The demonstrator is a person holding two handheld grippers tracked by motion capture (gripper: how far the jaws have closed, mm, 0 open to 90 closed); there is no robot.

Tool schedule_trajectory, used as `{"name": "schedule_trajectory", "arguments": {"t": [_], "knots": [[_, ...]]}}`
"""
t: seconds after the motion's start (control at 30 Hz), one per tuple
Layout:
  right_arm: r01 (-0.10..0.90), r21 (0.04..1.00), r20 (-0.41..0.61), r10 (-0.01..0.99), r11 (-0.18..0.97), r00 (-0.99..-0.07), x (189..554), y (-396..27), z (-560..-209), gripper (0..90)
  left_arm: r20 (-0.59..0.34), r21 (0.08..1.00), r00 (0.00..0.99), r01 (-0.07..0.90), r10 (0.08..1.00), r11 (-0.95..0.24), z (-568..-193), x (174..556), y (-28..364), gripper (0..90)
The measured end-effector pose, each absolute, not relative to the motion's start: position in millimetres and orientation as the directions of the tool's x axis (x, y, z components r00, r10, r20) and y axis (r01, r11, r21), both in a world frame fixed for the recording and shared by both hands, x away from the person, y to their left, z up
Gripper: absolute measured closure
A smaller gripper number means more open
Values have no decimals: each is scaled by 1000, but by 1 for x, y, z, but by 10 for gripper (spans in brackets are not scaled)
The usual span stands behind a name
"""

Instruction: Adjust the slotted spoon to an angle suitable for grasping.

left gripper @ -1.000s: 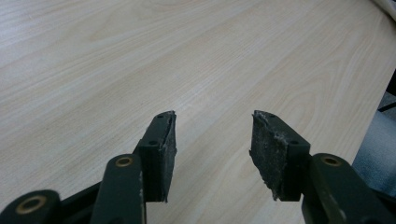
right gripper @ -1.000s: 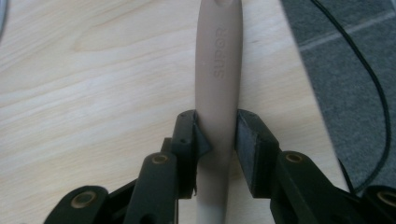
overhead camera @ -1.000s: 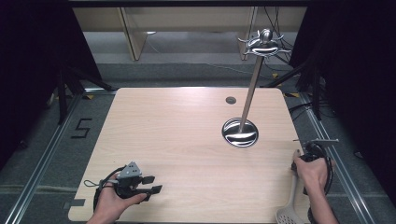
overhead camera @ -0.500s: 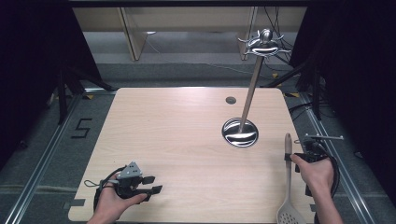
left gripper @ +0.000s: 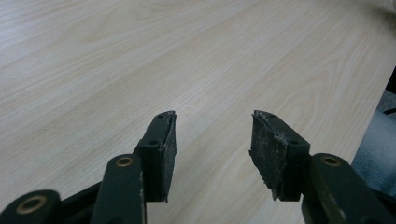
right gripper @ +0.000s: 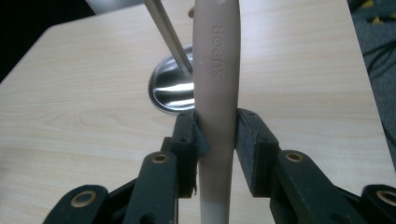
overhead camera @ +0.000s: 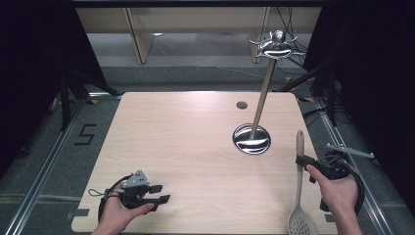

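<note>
A beige slotted spatula (overhead camera: 299,186) lies lengthwise near the table's right edge, handle pointing away, perforated head (overhead camera: 301,223) at the front. My right gripper (overhead camera: 304,161) is shut on its handle (right gripper: 217,70), which carries raised lettering and stands between the two jaws. A metal utensil stand (overhead camera: 252,138) with a round shiny base, thin pole and hooked top (overhead camera: 276,45) rises just left of the handle. My left gripper (overhead camera: 161,193) rests at the table's front left, open, with bare wood between its pads (left gripper: 164,144).
The light wooden table (overhead camera: 186,147) has a small dark round hole (overhead camera: 242,105) near its far edge. Dark floor, rails and cables surround it. Pale furniture legs (overhead camera: 139,34) stand behind the table.
The right hand has lifted the spatula's handle end and carried it forward and left, toward the stand's base. The left gripper has stayed put.
</note>
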State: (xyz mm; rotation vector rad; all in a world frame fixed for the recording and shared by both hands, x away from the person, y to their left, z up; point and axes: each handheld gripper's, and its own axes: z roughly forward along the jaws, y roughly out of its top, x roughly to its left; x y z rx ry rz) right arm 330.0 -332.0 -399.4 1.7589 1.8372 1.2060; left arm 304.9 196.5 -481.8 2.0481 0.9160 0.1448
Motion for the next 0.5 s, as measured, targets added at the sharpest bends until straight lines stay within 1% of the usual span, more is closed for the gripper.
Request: {"name": "schedule_trajectory", "arguments": {"t": [0.07, 0.1, 0.13, 0.2, 0.23, 0.3, 0.33, 0.37, 0.43, 0.5], "knots": [[630, 770, 301, 929, -103, -217, 326, -331, -399, 702, -218, 751, 726, 551, 652, -363, -482, 305, 197, 495], [629, 769, 312, 926, -115, -212, 323, -329, -398, 702, -217, 752, 727, 550, 651, -364, -482, 305, 196, 495], [602, 793, 286, 928, -88, -240, 317, -328, -397, 702, -223, 745, 719, 561, 659, -361, -482, 305, 196, 494], [591, 803, 274, 927, -73, -256, 315, -328, -396, 702, -220, 751, 725, 553, 652, -361, -482, 305, 196, 495], [591, 801, 292, 924, -95, -247, 311, -326, -395, 702, -217, 753, 729, 548, 649, -364, -482, 305, 196, 495], [554, 830, 257, 923, -60, -285, 310, -327, -395, 702, -215, 751, 729, 549, 650, -368, -482, 305, 196, 495], [555, 828, 278, 917, -77, -287, 308, -326, -395, 702, -215, 751, 729, 549, 650, -367, -482, 305, 196, 495], [530, 846, 261, 916, -65, -305, 305, -325, -393, 702, -217, 754, 729, 548, 649, -363, -482, 305, 196, 495], [526, 847, 266, 914, -72, -305, 304, -324, -393, 703, -216, 753, 730, 547, 649, -365, -482, 305, 196, 495], [492, 868, 248, 911, -59, -328, 300, -324, -391, 703, -215, 751, 729, 549, 650, -368, -482, 305, 196, 495]]}}
